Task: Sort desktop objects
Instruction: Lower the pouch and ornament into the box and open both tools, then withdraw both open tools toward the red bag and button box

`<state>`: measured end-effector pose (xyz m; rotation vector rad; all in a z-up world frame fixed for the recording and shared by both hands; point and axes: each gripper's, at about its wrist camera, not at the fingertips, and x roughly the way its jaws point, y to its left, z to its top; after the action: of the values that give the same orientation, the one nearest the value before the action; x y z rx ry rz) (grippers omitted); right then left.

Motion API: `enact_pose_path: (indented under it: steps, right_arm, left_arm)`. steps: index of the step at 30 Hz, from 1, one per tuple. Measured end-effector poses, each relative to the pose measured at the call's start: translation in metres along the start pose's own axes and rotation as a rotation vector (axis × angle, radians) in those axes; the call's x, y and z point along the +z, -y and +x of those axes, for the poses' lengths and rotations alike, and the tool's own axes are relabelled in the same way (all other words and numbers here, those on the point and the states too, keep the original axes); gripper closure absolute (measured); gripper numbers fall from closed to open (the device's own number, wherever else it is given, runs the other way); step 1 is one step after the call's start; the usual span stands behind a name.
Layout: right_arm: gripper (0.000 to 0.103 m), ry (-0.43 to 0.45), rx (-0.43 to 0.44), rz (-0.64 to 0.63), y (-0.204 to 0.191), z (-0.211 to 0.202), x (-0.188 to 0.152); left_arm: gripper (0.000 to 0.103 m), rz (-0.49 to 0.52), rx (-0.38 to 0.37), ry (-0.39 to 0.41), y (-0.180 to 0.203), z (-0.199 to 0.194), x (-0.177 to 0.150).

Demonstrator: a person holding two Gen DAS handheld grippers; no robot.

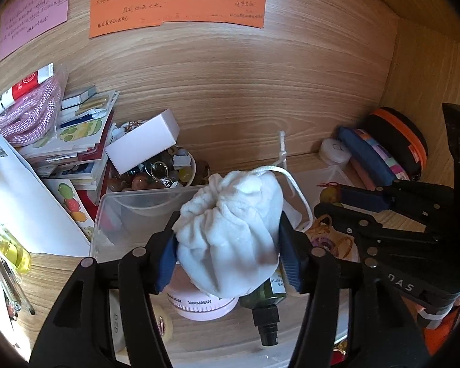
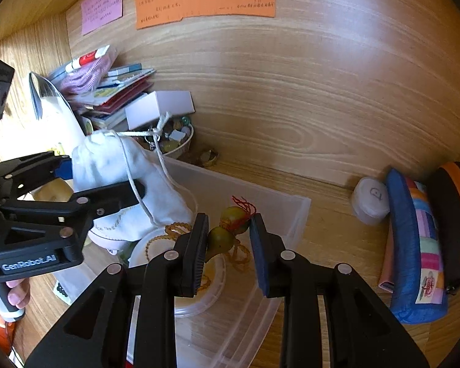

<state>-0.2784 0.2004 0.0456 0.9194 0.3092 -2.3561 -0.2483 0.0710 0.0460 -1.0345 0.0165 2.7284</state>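
Note:
My left gripper (image 1: 228, 245) is shut on a white drawstring pouch (image 1: 233, 233) and holds it above the clear plastic bin (image 1: 119, 211); it also shows in the right wrist view (image 2: 107, 178). My right gripper (image 2: 228, 239) is open over the same bin (image 2: 291, 214), its jaws on either side of a green bead charm with red cord (image 2: 230, 230). The left pad touches one bead. A pink jar (image 1: 202, 305) and a green spray bottle (image 1: 265, 306) lie under the pouch.
A bowl of trinkets (image 1: 156, 174) and a white box (image 1: 142, 141) stand behind the bin. Stacked cards and a pink rope (image 1: 30, 113) sit at left. Pencil cases (image 2: 414, 245) and a white roll (image 2: 369, 199) lie at right. The wooden back wall (image 2: 291, 92) holds paper notes.

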Motion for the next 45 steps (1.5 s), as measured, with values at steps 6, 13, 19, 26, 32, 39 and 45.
enact_pose_path:
  steps: [6,13,19,26,32,39,45]
  right_arm:
    - [0.078,0.011,-0.019,-0.019,-0.005,-0.001,-0.001]
    - [0.06,0.024,-0.062,-0.053,-0.011,-0.002,-0.002]
    - [0.053,0.034,-0.083,-0.077,-0.015,-0.003,-0.002]
    - [0.04,0.04,-0.09,-0.075,-0.012,-0.006,-0.001]
    - [0.032,0.062,-0.124,-0.092,-0.015,-0.016,0.002]
    - [0.023,0.096,-0.147,-0.095,-0.018,-0.041,0.002]
    - [0.023,0.111,-0.153,-0.102,-0.027,-0.061,-0.005]
  left_arm:
    - [0.037,-0.01,0.004,-0.001,-0.002,-0.004,-0.001]
    - [0.035,-0.037,-0.011,0.014,-0.005,-0.01,0.0]
    - [0.03,-0.055,-0.025,0.033,-0.009,-0.016,0.002]
    - [0.023,-0.063,-0.024,0.034,-0.009,-0.018,0.003]
    - [0.021,-0.095,-0.045,0.026,-0.013,-0.027,0.008]
    - [0.011,-0.105,-0.032,0.044,-0.018,-0.048,0.003]
    - [0.01,-0.105,-0.012,0.052,-0.019,-0.071,-0.007]
